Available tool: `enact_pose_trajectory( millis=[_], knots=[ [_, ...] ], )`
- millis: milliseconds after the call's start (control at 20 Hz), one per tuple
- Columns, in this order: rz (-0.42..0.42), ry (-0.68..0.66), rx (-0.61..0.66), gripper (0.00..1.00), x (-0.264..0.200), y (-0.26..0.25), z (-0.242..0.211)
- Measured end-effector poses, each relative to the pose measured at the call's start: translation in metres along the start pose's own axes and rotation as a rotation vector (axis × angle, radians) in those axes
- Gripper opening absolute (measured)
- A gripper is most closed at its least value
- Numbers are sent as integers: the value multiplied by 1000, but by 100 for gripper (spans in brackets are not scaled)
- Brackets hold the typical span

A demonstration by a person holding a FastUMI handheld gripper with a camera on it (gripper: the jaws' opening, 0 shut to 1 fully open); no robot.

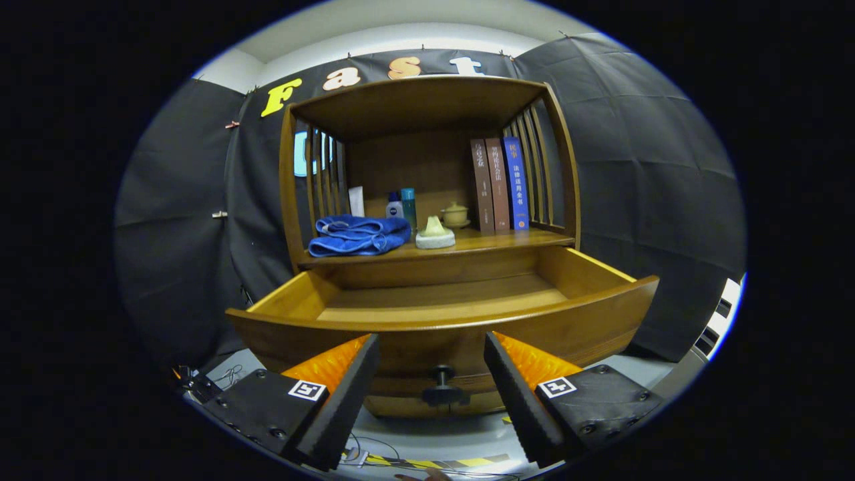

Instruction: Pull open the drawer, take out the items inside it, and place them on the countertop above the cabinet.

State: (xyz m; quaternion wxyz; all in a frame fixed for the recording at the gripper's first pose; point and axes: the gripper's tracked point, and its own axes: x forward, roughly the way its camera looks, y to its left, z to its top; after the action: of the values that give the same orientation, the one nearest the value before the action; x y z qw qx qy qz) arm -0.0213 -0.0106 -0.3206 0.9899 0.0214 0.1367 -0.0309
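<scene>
Countertop [481, 242]: blue towel [359, 235] at left, books [499, 184] at right, bare strip along front edge.
Drawer [441, 314]: pulled out, inside bare.
Gripper [431, 347]: fingers spread wide, knob [442, 386] between them, untouched.

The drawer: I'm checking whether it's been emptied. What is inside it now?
The drawer is pulled open and the visible floor is bare wood. The strip behind its front panel is hidden. The open gripper flanks the knob.

Three books [499, 184] stand upright at my far right. A lidded cup [455, 214] sits left of them. Cables [230, 375] lie near left.
</scene>
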Motion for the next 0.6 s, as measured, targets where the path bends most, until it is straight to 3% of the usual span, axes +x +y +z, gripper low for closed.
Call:
enact_pose_trajectory(
  millis=[400,600],
  knots=[
    [-26,30,-7,99,21,-3,-7],
    [-29,29,-9,99,54,-1,3]
  ],
)
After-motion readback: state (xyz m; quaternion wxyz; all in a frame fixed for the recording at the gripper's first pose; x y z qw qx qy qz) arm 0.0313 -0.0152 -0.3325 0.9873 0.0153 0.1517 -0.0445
